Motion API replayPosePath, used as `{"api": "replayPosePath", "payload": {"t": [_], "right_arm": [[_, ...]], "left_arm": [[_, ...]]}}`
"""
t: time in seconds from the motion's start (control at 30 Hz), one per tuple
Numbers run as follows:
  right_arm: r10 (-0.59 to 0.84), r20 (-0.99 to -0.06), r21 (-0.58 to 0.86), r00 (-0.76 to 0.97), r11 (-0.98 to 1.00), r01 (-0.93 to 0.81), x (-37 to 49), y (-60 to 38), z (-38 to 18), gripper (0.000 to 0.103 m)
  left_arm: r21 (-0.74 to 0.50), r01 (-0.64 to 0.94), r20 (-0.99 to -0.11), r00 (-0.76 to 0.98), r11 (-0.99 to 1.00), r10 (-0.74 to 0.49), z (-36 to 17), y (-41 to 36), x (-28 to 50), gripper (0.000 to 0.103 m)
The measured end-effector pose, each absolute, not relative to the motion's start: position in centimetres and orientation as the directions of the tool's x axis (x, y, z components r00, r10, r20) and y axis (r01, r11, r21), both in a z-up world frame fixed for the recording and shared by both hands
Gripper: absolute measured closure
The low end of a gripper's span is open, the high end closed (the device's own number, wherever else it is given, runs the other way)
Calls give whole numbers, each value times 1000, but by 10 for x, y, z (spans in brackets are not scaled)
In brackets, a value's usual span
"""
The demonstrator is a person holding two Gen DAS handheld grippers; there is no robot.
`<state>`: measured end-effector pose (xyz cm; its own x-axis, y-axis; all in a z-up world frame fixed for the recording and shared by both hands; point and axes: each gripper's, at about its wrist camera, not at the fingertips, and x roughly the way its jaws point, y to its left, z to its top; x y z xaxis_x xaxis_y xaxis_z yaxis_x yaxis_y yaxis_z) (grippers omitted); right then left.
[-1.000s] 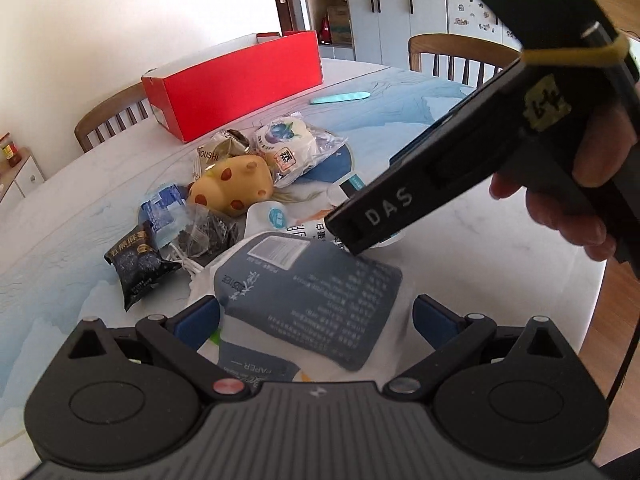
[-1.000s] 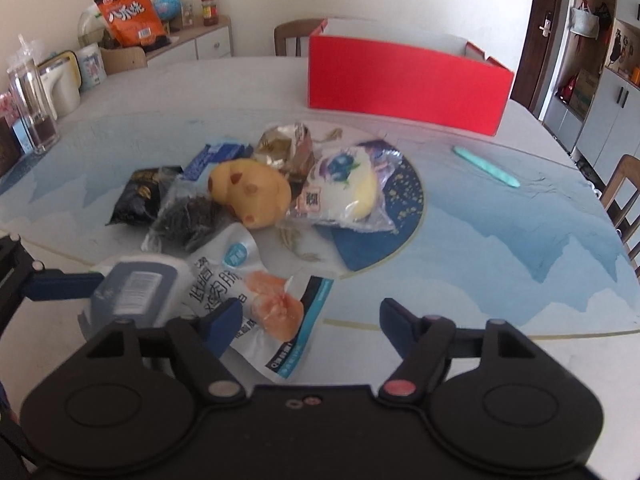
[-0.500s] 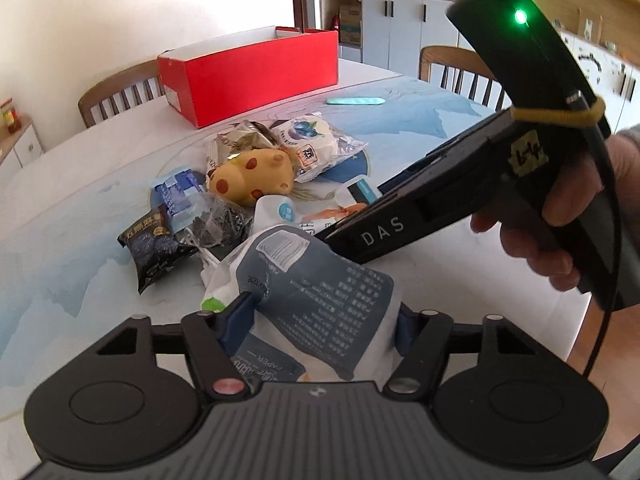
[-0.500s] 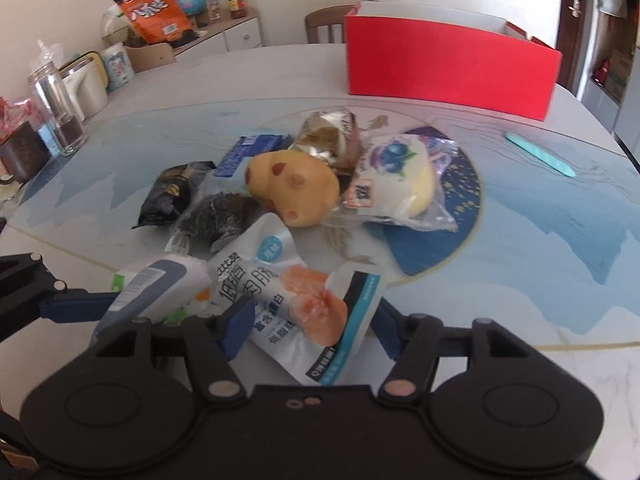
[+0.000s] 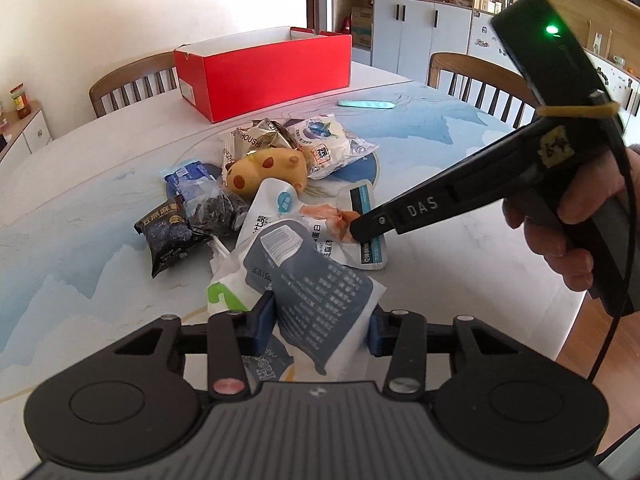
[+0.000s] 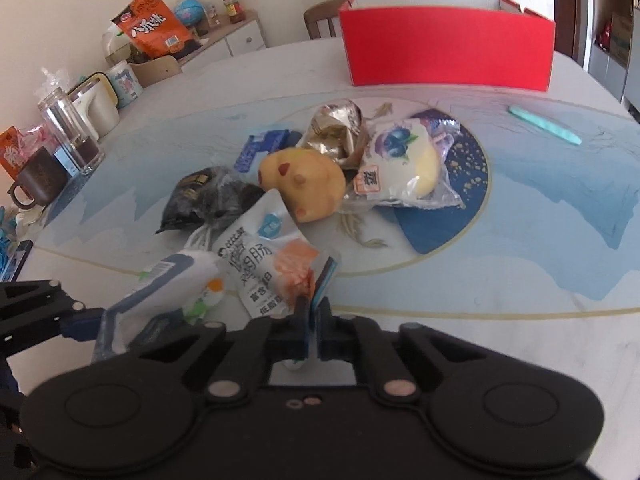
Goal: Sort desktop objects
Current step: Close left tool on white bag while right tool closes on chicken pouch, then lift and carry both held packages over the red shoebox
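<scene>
A: Status of both grips?

B: Left gripper (image 5: 322, 322): jaws have just been closing, now pressed on the grey pack (image 5: 316, 292), nearest of the pile in front of the red box (image 5: 264, 70). Right gripper (image 6: 313, 326): jaws just closed, pinching the edge of the white pouch (image 6: 266, 268), just beside that pack.

A: Handling?

B: Both look light, soft, crinkly film, likely slippery. The pack bulges and may deform; hold it mid-body. The pouch's flat sealed edge is the firmer hold.
</scene>
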<state>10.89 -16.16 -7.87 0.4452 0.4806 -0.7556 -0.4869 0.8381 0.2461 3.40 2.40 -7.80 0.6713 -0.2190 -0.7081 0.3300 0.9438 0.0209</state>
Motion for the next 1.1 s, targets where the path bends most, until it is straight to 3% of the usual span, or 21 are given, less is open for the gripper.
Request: {"api": "replayPosePath", "payload": {"t": [0.3, 1.1], "right_arm": [[478, -712, 184, 515, 834, -520, 91, -162, -48, 103], [397, -639, 170, 659, 908, -383, 126, -180, 37, 103]], "left_arm": [[-34, 299, -696, 677, 954, -237, -64, 38, 34, 76], [-70, 301, -612, 740, 951, -280, 16, 83, 98, 77]]}}
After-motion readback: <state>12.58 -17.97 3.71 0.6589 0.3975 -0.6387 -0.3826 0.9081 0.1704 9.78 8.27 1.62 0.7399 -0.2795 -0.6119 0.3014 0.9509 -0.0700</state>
